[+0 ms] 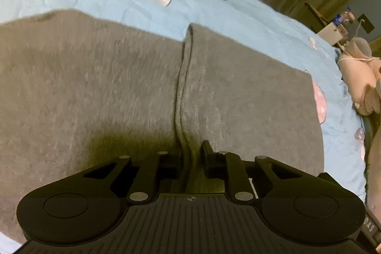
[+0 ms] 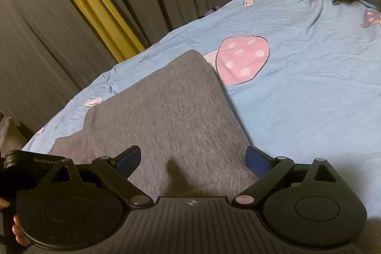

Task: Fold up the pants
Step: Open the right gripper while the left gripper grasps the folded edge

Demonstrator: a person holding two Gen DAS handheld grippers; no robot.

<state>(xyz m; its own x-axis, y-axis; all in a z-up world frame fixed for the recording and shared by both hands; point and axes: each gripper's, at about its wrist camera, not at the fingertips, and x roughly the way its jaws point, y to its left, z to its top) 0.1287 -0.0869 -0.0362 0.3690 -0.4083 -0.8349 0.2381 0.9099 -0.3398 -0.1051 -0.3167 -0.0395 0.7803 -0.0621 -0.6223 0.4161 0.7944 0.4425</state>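
Right hand-held gripper (image 2: 193,160): jaws spread wide, hovering over grey pants (image 2: 166,111), nothing pinched. Pants lie on blue bed sheet (image 2: 309,99). Pink mushroom print (image 2: 243,58) at one o'clock. Grey and yellow curtains (image 2: 83,4) at eleven o'clock.

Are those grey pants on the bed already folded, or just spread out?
Partly folded, it seems: the grey pants show two panels side by side along a raised crease on the blue sheet.

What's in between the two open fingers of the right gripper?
Only grey pants fabric. In the right wrist view the right gripper has its jaws spread wide above the cloth, with nothing else in the gap and neither pad pressing on it.
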